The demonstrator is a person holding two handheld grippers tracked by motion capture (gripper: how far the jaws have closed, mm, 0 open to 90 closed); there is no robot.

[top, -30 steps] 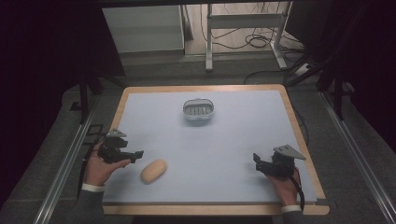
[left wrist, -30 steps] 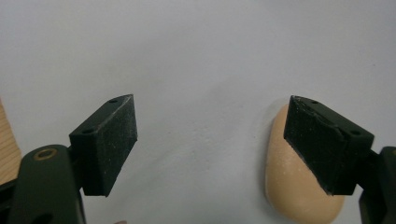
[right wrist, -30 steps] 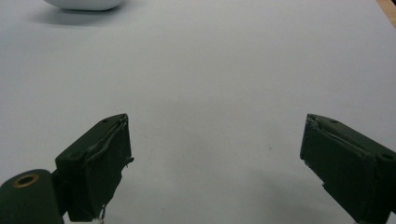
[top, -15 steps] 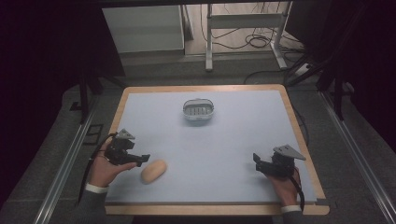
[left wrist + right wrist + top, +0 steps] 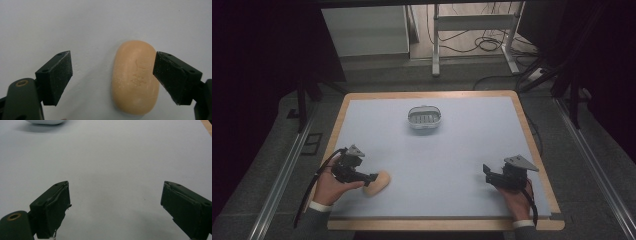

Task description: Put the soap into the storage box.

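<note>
Peach-coloured soap bar [image 5: 378,183] lies on the pale blue table mat [image 5: 462,150] near its front left corner; in the high view the left gripper [image 5: 371,176], held in a hand [image 5: 332,185], has its tips right at the bar; the left gripper view gives the detail that the high view blurs: the jaws have just been opening and now stand wide apart, the bar lies between them, close against the right-hand pad (whether it touches is unclear), well clear of the other, and a faint stamped mark shows on its top; a white soap dish [image 5: 424,117] sits toward the far side, well apart; the right gripper [image 5: 486,172] rests near the front right, and its own view shows its jaws spread over bare mat, with the dish's edge [image 5: 46,122] at top left.
</note>
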